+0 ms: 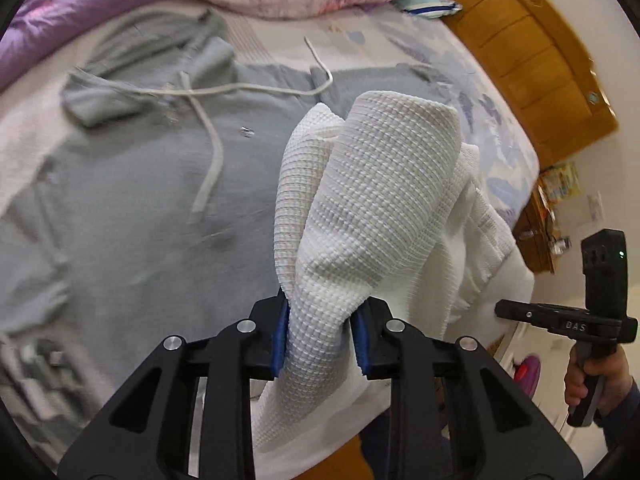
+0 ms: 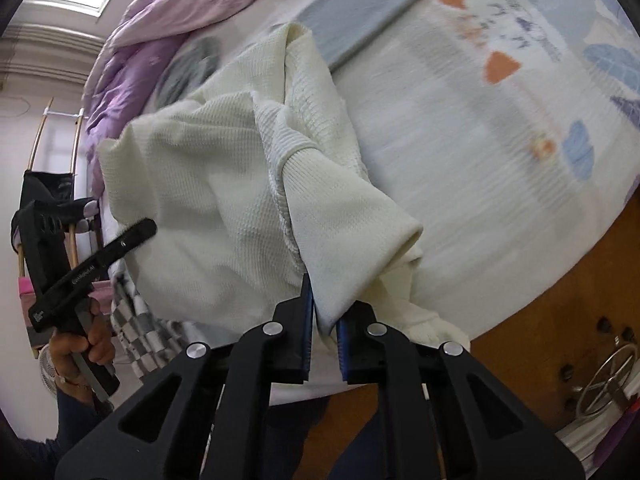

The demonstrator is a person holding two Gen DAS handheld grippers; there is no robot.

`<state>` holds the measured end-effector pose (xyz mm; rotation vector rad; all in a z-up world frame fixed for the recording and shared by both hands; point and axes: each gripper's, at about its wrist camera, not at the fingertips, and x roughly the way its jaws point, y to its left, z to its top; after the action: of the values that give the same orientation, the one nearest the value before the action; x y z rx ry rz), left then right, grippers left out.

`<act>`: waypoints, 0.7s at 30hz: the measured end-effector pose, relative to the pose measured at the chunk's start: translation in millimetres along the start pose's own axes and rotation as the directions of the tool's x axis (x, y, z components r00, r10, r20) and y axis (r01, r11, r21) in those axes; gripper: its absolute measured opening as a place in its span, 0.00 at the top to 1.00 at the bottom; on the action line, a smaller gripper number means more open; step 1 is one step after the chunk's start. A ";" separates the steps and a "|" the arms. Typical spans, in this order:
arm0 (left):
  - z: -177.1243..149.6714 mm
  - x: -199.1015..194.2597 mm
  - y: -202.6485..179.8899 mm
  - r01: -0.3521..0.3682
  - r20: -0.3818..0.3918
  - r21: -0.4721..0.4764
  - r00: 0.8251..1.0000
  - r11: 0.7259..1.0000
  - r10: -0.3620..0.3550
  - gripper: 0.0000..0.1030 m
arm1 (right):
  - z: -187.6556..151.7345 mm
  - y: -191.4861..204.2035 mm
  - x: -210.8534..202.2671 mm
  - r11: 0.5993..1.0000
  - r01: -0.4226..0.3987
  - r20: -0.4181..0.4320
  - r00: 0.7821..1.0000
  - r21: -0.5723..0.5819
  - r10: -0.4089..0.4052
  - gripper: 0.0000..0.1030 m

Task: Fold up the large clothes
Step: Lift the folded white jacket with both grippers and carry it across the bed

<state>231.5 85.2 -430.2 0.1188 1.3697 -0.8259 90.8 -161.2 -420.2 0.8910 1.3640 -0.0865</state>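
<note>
White waffle-knit garment [image 1: 372,200] pinched between both hand-held grippers, draping over bed [image 1: 400,52].

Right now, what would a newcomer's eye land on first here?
The white waffle-knit garment stands out, bunched and lifted off the bed, pinched in the jaws of both the left gripper and right gripper. Behind it a grey hoodie lies spread flat on the bed, drawstrings loose.

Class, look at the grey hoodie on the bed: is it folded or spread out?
Spread out: the grey hoodie lies flat on the bed, hood and drawstrings showing.
</note>
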 end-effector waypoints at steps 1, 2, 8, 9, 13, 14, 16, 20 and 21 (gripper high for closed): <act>-9.1 -24.5 12.3 -0.001 0.005 0.033 1.000 0.999 0.001 0.75 | -12.7 16.2 1.5 1.000 -0.013 0.000 1.000 0.003 0.013 0.91; -15.0 -41.0 20.1 -0.004 0.005 0.051 1.000 0.999 0.004 0.75 | -30.7 39.7 3.4 1.000 -0.031 -0.001 1.000 0.004 0.031 0.92; -55.2 -143.2 87.8 -0.020 -0.057 0.144 0.998 0.989 0.028 0.75 | -108.3 155.7 37.2 0.991 -0.129 -0.029 0.991 -0.030 0.128 0.96; -60.9 -147.0 99.8 -0.036 -0.076 0.144 0.996 0.989 0.048 0.75 | -113.1 161.5 48.7 0.990 -0.137 -0.026 0.990 -0.014 0.137 0.96; -77.8 -119.3 163.7 -0.130 -0.160 0.090 0.977 0.987 0.143 0.76 | -123.7 161.7 120.0 0.993 -0.097 -0.053 0.994 0.063 0.100 0.95; -80.2 -115.7 178.4 -0.140 -0.164 0.067 0.975 0.988 0.149 0.76 | -122.5 150.8 136.2 0.987 -0.106 -0.047 0.993 0.124 0.112 0.95; -80.8 -114.0 205.4 -0.123 -0.144 -0.014 0.982 0.992 0.120 0.76 | -112.2 142.0 144.9 0.994 -0.048 -0.001 0.999 0.103 0.048 0.91; -87.5 -119.3 234.7 -0.069 -0.107 -0.130 0.993 0.989 0.055 0.75 | -103.3 115.2 167.6 0.987 -0.061 -0.011 0.998 0.149 0.063 0.53; -88.6 -118.0 238.6 -0.082 -0.109 -0.136 0.992 0.987 0.067 0.75 | -100.7 109.9 171.4 0.987 -0.061 -0.001 0.998 0.149 0.061 0.51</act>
<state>301.0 356.9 -436.9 0.1046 1.5076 -0.6664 112.7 47.2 -508.0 1.0579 1.3476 -0.1398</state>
